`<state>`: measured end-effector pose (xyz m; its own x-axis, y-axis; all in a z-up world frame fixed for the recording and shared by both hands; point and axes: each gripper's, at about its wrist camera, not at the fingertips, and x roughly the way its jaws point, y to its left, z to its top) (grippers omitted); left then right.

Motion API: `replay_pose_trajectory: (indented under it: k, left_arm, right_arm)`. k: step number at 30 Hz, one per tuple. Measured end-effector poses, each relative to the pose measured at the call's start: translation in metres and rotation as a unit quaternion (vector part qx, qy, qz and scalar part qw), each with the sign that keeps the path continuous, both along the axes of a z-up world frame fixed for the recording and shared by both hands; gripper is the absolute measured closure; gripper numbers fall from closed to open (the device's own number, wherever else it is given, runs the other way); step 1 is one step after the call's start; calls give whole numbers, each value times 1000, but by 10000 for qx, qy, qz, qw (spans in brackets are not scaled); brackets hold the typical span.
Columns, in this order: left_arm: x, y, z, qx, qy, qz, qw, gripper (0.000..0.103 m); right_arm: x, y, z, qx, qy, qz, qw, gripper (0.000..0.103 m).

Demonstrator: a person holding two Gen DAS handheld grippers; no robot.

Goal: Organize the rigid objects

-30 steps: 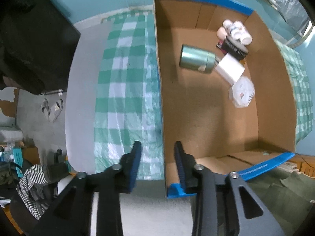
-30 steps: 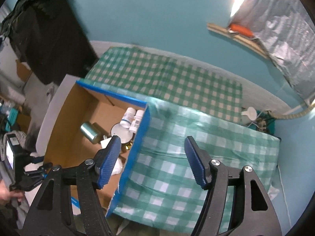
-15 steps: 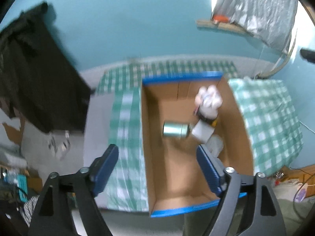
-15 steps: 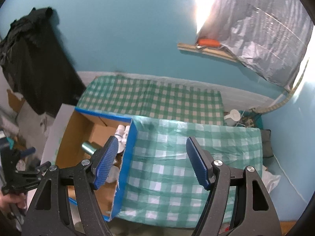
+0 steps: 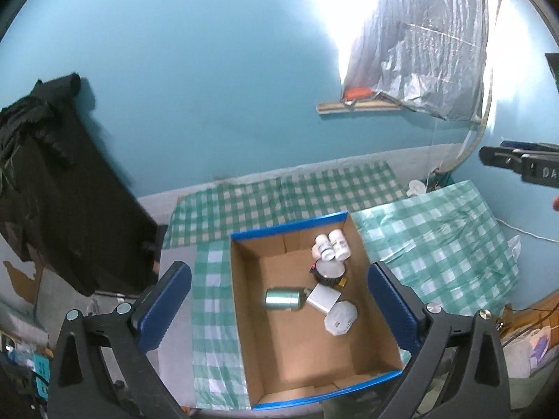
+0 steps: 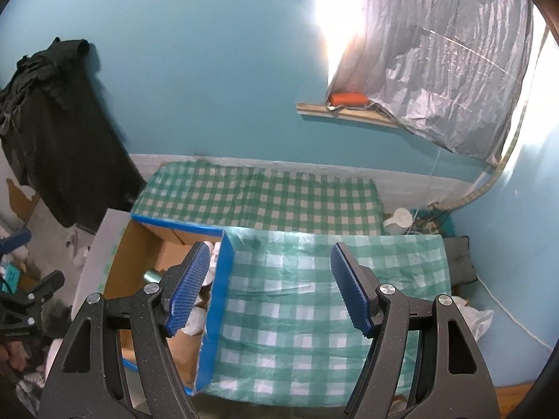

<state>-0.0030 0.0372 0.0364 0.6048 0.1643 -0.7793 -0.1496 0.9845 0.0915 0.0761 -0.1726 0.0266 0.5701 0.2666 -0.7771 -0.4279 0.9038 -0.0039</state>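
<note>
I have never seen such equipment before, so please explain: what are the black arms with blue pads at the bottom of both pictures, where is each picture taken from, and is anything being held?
No robot here: a person holds a two-finger gripper in each hand, with a camera on each looking along its fingers. One picture is from the left gripper, whose jaws are opening with nothing between them. It looks down into a cardboard box with blue-taped edges. Inside lie a green metal can, two white bottles, a white box and a white round lid. The other picture is from the right gripper, open and empty, above a green checked cloth beside the box.
</note>
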Motion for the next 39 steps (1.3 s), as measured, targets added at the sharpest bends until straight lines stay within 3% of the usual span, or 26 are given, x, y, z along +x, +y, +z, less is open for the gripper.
replay_pose_trajectory:
  k: [7,39]
  left_arm:
    - [-2,-5,14,-62,-177,64,9998,1]
    - [-2,-14,20,-104,-214,34,9997,1]
  right_arm:
    - [-3,-2,4,30,-9,-21,10000,32]
    - [-1,-2,6,25,32,-74,10000,32]
